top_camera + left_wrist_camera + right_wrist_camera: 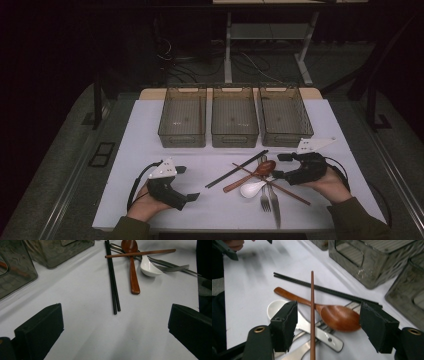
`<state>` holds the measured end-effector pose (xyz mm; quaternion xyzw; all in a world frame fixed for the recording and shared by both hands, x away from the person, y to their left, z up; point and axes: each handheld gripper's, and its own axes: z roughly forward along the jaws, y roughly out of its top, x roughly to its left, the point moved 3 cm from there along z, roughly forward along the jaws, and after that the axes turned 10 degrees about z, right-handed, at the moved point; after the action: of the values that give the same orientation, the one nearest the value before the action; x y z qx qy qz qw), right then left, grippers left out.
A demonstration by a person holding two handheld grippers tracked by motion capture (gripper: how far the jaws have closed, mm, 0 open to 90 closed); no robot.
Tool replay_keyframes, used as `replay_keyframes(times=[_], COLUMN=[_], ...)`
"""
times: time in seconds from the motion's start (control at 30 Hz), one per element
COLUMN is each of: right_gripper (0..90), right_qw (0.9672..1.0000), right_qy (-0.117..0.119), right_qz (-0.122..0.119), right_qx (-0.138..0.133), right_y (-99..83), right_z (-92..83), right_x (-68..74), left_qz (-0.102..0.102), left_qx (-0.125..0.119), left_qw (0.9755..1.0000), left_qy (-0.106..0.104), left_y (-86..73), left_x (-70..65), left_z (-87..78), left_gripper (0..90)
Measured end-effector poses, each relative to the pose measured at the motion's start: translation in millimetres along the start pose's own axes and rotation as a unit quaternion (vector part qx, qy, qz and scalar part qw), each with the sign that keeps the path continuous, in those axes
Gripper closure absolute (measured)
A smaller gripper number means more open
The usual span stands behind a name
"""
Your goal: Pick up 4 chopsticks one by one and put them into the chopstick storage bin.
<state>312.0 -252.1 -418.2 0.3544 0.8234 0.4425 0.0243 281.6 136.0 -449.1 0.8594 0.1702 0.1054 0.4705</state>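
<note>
White desk (150,130) carries the cutlery pile near its right; your right gripper (327,325), jaws spread, straddles the wooden spoon (337,316) and brown chopstick (312,315); lower squarely, pinch one piece; left gripper (112,327) idles, spread.

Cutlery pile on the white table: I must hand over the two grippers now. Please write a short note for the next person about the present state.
Left gripper: open, holds nothing, over bare table left of the pile.
Right gripper: open, jaws on either side of the wooden chopstick and the wooden spoon, not gripping.
Pile: black chopsticks, white spoon, fork and knife lie crossed near the right gripper.
Three bins at the back hold no cutlery.
Done: nothing moved to the bins yet.
Left: likely every piece is still to be picked up and placed.
</note>
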Motion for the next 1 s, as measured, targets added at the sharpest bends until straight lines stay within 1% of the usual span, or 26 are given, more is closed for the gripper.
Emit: replay_keyframes(times=[0.07, 0.2, 0.4, 0.5, 0.57, 0.6, 0.63, 0.7, 0.77, 0.8, 0.93, 1.0], right_gripper=[32.5, 35.0, 41.5, 42.0, 45.8, 45.7, 45.8, 47.2, 49.1, 50.6, 57.5, 60.3], right_qw=[1.0000, 1.0000, 0.9994, 0.9989, 0.9987, 0.9985, 0.9983, 0.9982, 0.9978, 0.9974, 0.9966, 0.9964], right_qy=[0.000, -0.002, -0.013, -0.018, -0.012, -0.016, -0.020, -0.019, -0.021, -0.021, -0.026, -0.023], right_qz=[0.002, 0.006, 0.012, 0.019, 0.018, 0.012, 0.013, 0.011, 0.006, 0.000, -0.003, -0.003], right_qx=[0.000, 0.007, 0.030, 0.039, 0.045, 0.051, 0.054, 0.055, 0.063, 0.069, 0.078, 0.081], right_y=[-4.6, -16.4, -38.3, -46.5, -49.7, -50.8, -51.1, -50.4, -51.2, -51.9, -52.7, -53.0], right_z=[-2.5, -5.2, -8.6, -9.5, -9.6, -9.1, -8.3, -6.2, -3.3, -2.2, 0.7, 1.7], right_x=[0.1, -0.4, 0.8, 1.7, 3.2, 3.7, 4.6, 5.5, 6.5, 6.8, 6.7, 5.8], left_qz=[0.000, 0.000, -0.001, -0.002, -0.001, -0.001, -0.001, 0.000, 0.000, 0.000, -0.001, 0.000], left_qx=[0.002, 0.003, 0.005, 0.007, 0.008, 0.008, 0.008, 0.010, 0.010, 0.009, 0.009, 0.009], left_qw=[1.0000, 1.0000, 1.0000, 1.0000, 1.0000, 1.0000, 1.0000, 0.9999, 0.9999, 0.9999, 0.9999, 0.9999], left_qy=[0.000, 0.000, -0.001, -0.001, -0.002, -0.002, -0.003, -0.005, -0.006, -0.006, -0.006, -0.006], left_y=[-0.4, -0.7, -1.8, -1.9, -2.0, -2.0, -2.1, -2.3, -2.2, -2.1, -2.1, -2.0], left_x=[0.0, -1.0, -0.8, -1.4, -1.3, -1.3, -1.3, -1.4, -2.0, -2.2, -2.1, -2.3], left_z=[0.3, 1.9, 3.3, 4.2, 4.4, 4.4, 4.5, 5.0, 5.5, 5.6, 5.5, 5.5], left_gripper=[0.0, 0.0, 0.0, 0.0, 0.0, 0.0, 0.0, 0.0, 0.0, 0.0, 0.0, 0.0])
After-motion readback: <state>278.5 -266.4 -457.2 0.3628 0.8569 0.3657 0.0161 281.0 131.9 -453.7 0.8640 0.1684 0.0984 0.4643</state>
